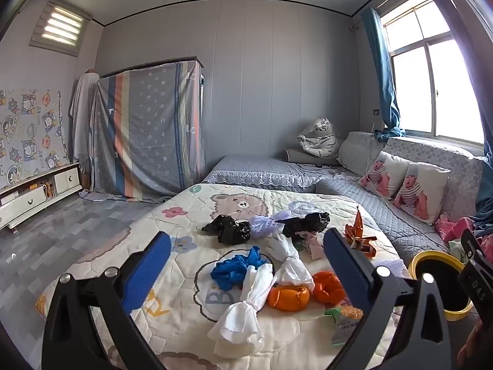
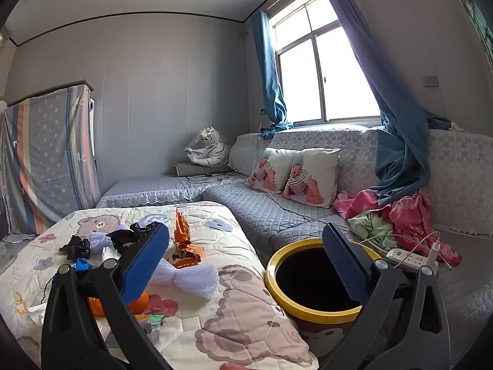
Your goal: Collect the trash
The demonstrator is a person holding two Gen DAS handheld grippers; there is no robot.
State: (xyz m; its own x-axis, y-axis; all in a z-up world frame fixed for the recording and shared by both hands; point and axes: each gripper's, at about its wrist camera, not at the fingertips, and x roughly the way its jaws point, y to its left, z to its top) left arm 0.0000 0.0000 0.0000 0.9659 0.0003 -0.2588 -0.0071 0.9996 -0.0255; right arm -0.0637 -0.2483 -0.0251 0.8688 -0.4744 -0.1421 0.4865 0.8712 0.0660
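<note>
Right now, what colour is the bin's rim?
Yellow rim, black inside; clearest in the right wrist view.

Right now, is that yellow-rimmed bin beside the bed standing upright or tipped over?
Upright. The bin stands with its round yellow rim facing up beside the bed. Its inside looks black, so what it holds cannot be told.

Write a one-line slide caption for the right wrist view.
Open right gripper hovers empty between the quilt's scattered wrappers and the yellow-rimmed bin beside the sofa.

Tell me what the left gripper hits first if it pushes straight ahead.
Probably the white tissue twists and orange peel on the quilt; the open left gripper frames them, though depth is unclear.
</note>
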